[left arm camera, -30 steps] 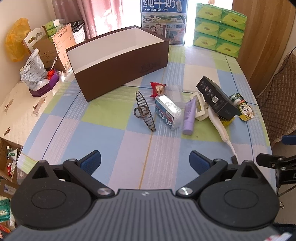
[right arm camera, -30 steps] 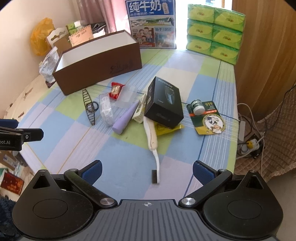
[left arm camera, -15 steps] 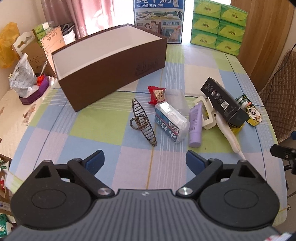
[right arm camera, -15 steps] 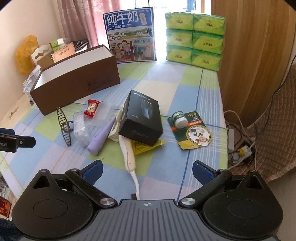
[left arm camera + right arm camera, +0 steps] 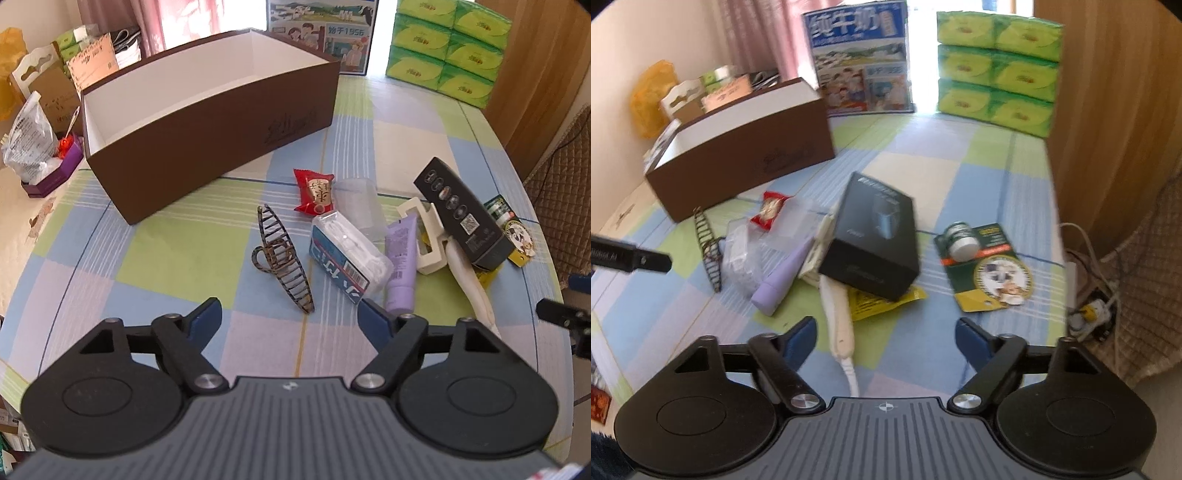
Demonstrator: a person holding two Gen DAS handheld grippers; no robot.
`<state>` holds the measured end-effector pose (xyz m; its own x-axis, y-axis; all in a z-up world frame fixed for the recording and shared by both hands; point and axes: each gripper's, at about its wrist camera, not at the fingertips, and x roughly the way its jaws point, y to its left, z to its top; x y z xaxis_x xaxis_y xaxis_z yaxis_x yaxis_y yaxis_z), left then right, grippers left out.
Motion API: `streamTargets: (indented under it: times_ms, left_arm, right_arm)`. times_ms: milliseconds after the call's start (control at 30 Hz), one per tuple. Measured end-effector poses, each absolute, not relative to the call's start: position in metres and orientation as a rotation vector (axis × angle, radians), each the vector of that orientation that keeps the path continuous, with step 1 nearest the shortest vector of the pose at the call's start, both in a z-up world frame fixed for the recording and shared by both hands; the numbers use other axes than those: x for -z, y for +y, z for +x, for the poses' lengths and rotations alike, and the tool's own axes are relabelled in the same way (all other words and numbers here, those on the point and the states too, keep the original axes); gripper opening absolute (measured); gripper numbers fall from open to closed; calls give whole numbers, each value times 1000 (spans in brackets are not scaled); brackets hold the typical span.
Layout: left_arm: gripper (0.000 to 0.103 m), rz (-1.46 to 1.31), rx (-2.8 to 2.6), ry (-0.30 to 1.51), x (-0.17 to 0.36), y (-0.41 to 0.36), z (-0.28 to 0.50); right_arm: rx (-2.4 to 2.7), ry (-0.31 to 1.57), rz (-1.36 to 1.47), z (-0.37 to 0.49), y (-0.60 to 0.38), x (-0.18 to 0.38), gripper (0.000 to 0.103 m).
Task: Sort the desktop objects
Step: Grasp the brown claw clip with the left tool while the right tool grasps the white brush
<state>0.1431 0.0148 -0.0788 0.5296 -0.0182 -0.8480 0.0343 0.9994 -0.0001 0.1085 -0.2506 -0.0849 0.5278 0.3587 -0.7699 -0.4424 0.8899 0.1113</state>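
Left gripper point(image 5: 291, 317) wide, right gripper point(image 5: 884, 338) wide, striped hair claw point(image 5: 282, 258), glossy black carton point(image 5: 873, 236).

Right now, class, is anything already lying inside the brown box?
No, the brown box shows only bare white inner walls; the hair claw lies outside on the table.

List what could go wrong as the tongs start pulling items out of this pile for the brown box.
1. The black carton lies atop the white brush handle and a yellow packet; pulling either first may tip it.
2. The hair claw is thin and curved, so the open left tongs could slip off it.
3. The purple tube touches the cotton swab pack; grabbing one may drag the other.
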Motion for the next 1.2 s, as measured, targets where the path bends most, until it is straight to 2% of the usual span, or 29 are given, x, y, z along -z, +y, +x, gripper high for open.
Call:
streamTargets:
  times_ms: [67, 267, 533, 600, 633, 667, 1000, 1200]
  left_arm:
    - [78, 24, 31, 1018, 81, 16, 146]
    - [78, 10, 23, 1044, 85, 24, 155]
    - [78, 13, 29, 1084, 91, 32, 165]
    - [78, 8, 41, 1089, 91, 35, 169]
    - [78, 11, 43, 1091, 92, 35, 172]
    - [78, 16, 44, 1092, 92, 36, 174]
    - [78, 76, 92, 1117, 113, 33, 201]
    - [69, 105, 114, 1112, 136, 29, 215]
  right_arm:
    - [-514, 914, -117, 112, -243, 93, 64]
    - [-588, 949, -192, 120, -218, 119, 43]
    - [-588, 983, -265, 129, -202, 143, 36]
    - [-584, 992, -266, 130, -200, 146, 30]
    - [-583, 993, -268, 130, -199, 147, 20]
    - [-579, 994, -271, 130, -200, 148, 18]
    - [-508, 1066, -242, 116, -212, 145, 18]
    - [-440, 1085, -218, 108, -219, 142, 18]
